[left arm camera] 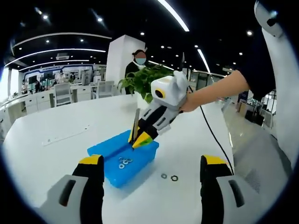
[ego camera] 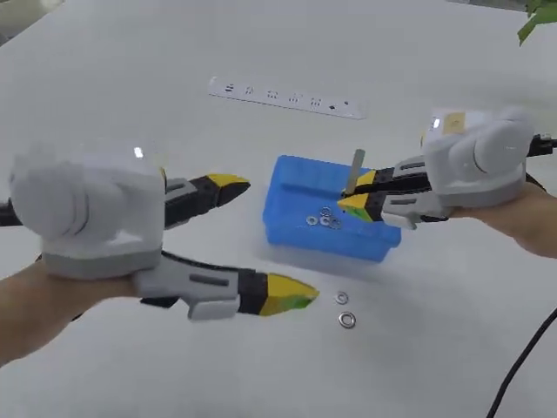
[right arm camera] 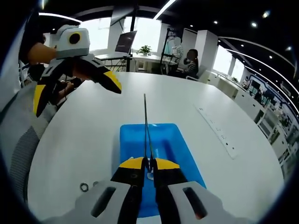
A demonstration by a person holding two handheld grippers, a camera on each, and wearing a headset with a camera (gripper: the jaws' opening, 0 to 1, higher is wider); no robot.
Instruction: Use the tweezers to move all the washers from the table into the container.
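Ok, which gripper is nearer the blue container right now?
Right. The right gripper, shut on the tweezers, hangs over the container; the left gripper is open, beside it over the table.

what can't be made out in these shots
- Head view: washers in the container blur together; no sure count.
- Right gripper view: the right gripper covers much of the container's near end.
- Right gripper view: the tweezers are too thin to tell whether their tip holds a washer.
- Head view: the power strip markings are too small to read.

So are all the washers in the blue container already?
No, two washers lie on the table just outside the blue container.
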